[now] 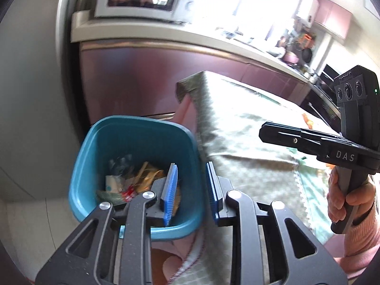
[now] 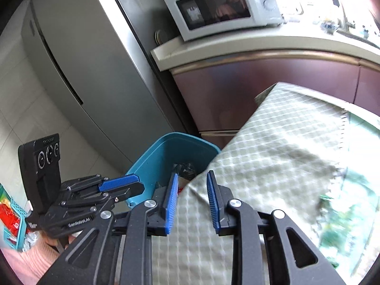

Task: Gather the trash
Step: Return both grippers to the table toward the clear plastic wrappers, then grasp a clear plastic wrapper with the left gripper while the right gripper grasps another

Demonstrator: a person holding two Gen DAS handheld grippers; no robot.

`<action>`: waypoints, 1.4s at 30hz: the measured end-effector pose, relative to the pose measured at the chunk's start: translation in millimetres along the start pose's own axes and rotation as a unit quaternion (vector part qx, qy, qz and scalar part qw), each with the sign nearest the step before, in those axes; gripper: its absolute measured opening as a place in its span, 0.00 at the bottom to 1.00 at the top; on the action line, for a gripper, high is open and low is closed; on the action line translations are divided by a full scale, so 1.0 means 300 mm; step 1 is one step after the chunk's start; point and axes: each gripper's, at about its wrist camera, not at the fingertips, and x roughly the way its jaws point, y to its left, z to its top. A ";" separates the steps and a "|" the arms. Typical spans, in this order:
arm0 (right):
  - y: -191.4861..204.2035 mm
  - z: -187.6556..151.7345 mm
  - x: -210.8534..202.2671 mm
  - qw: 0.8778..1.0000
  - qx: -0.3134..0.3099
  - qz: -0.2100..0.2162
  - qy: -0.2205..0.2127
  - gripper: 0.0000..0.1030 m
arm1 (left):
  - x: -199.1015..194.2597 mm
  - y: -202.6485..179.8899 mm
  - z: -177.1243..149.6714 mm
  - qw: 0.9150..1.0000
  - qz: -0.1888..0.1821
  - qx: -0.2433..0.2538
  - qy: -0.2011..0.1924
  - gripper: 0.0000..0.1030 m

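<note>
A teal bin (image 1: 99,147) stands on the floor beside the table's corner, holding several crumpled wrappers and scraps (image 1: 133,180). My left gripper (image 1: 191,187) hovers over the bin's near right rim, open, with nothing between its blue pads. The right gripper's body (image 1: 308,140) shows at the right of the left wrist view, gripped by a hand. In the right wrist view my right gripper (image 2: 192,199) is open and empty above the tablecloth's edge, with the bin (image 2: 152,163) just beyond it and the left gripper (image 2: 118,185) to its left.
A table under a green checked cloth (image 2: 273,156) fills the right side. Behind stand maroon cabinets (image 2: 261,90), a countertop with a white microwave (image 2: 220,7), and a grey fridge (image 2: 78,66). A teal basket with red packets (image 2: 11,220) sits at far left.
</note>
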 end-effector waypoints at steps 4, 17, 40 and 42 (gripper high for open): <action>-0.051 -0.034 -0.118 1.000 0.009 -0.010 -0.027 0.24 | -0.012 -0.103 0.016 0.999 -0.028 0.025 -0.009 0.27; -0.353 -0.222 -0.526 0.985 0.089 -0.116 -0.094 0.26 | 0.068 -0.462 0.021 0.989 -0.113 0.094 0.012 0.30; -0.446 -0.534 -0.647 0.982 0.144 -0.104 -0.062 0.41 | 0.254 -0.742 0.013 0.981 -0.094 0.163 0.041 0.37; -0.436 -0.548 -0.619 0.983 0.146 -0.103 -0.052 0.42 | 0.277 -0.725 0.025 0.983 -0.085 0.159 0.047 0.37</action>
